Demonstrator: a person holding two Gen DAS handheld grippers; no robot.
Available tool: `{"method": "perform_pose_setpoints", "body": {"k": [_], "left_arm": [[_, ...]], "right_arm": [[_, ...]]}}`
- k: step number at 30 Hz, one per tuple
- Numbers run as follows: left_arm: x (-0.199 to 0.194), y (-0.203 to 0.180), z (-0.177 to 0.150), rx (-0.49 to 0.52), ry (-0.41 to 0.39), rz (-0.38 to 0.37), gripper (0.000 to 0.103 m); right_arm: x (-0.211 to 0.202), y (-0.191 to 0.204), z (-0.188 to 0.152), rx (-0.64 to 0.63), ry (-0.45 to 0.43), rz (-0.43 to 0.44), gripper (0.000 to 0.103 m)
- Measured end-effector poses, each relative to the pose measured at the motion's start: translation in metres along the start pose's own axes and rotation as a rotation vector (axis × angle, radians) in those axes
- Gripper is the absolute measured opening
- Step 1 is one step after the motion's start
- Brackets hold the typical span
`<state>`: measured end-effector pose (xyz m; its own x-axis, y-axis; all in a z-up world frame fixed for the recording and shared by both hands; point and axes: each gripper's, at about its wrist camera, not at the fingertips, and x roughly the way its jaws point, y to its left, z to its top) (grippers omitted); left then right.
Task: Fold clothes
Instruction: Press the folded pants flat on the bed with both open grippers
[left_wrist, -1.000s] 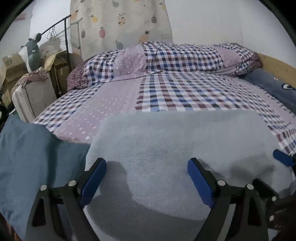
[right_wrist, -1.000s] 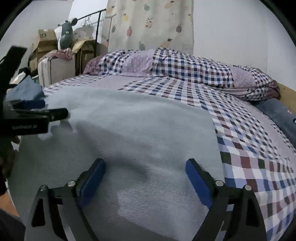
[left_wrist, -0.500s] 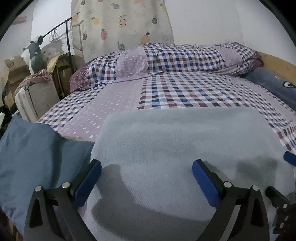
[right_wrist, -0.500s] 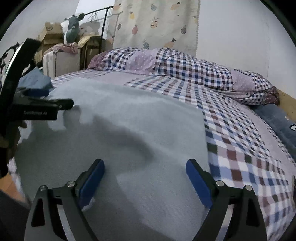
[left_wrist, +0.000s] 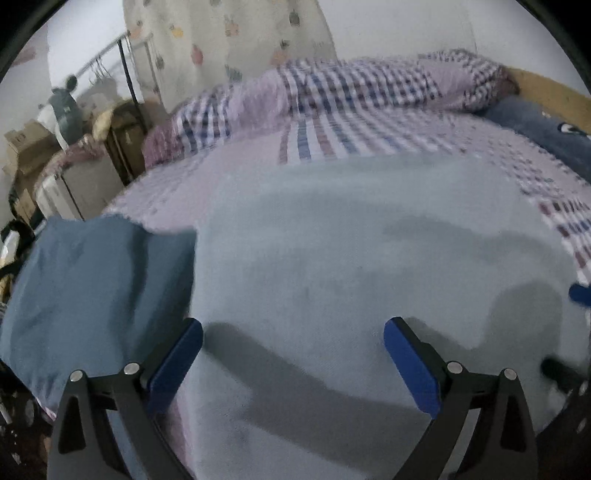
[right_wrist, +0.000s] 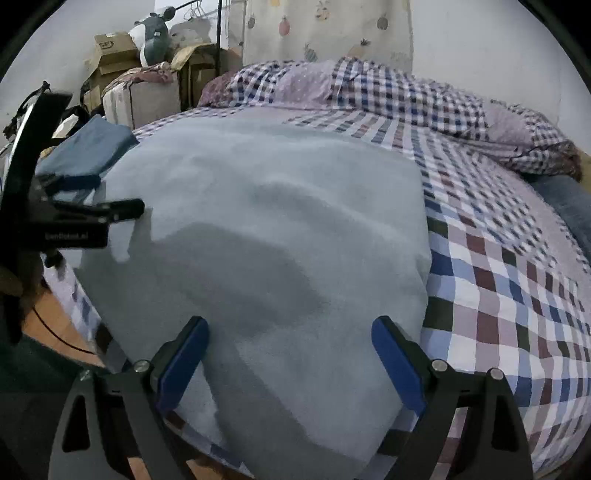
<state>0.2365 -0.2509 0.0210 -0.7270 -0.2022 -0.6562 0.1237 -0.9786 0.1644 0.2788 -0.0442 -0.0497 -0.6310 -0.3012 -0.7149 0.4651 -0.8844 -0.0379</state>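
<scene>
A pale blue-grey garment (left_wrist: 351, 251) lies spread flat on the bed, near its front edge; it also shows in the right wrist view (right_wrist: 266, 221). A darker blue folded cloth (left_wrist: 92, 280) lies to its left, also seen in the right wrist view (right_wrist: 92, 147). My left gripper (left_wrist: 293, 360) is open and empty, over the garment's near left part. My right gripper (right_wrist: 290, 356) is open and empty, over the garment's near right part. The left gripper shows at the left edge of the right wrist view (right_wrist: 74, 199).
The bed has a checked purple and blue sheet (right_wrist: 498, 280) with a rolled checked quilt (right_wrist: 388, 96) at the back. A dark blue pillow (left_wrist: 546, 129) lies at the right. Boxes and a clothes rail (right_wrist: 125, 66) stand to the left of the bed. Wooden floor (right_wrist: 48, 325) lies below the bed's edge.
Both grippers have drawn back toward the front edge of the bed and stayed open. The garment lies flat as before.
</scene>
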Motion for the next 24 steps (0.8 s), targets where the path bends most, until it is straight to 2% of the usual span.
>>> {"method": "perform_pose_setpoints", "body": {"k": [4, 7, 11, 15, 17, 19, 24], "left_arm": [[-0.006, 0.004, -0.005, -0.026, 0.017, -0.004, 0.101], [-0.010, 0.008, -0.008, -0.046, 0.030, -0.008, 0.101], [-0.027, 0.008, -0.008, -0.079, -0.008, -0.045, 0.101], [-0.048, -0.013, -0.004, -0.032, -0.075, -0.076, 0.101], [-0.057, -0.027, -0.004, 0.010, -0.097, -0.101, 0.101], [-0.063, -0.042, -0.006, 0.047, -0.099, -0.127, 0.101], [-0.059, -0.048, -0.004, 0.042, -0.091, -0.143, 0.101]], "right_arm": [[-0.009, -0.011, -0.001, 0.002, 0.056, 0.064, 0.093], [-0.022, -0.031, 0.000, 0.028, 0.099, 0.164, 0.093], [-0.043, -0.068, 0.006, 0.085, 0.076, 0.208, 0.093], [-0.057, -0.126, 0.019, 0.218, 0.013, 0.260, 0.093], [-0.054, -0.151, 0.022, 0.294, -0.011, 0.279, 0.093], [-0.042, -0.171, 0.026, 0.359, 0.002, 0.297, 0.093], [-0.004, -0.201, 0.030, 0.494, 0.029, 0.475, 0.093]]}}
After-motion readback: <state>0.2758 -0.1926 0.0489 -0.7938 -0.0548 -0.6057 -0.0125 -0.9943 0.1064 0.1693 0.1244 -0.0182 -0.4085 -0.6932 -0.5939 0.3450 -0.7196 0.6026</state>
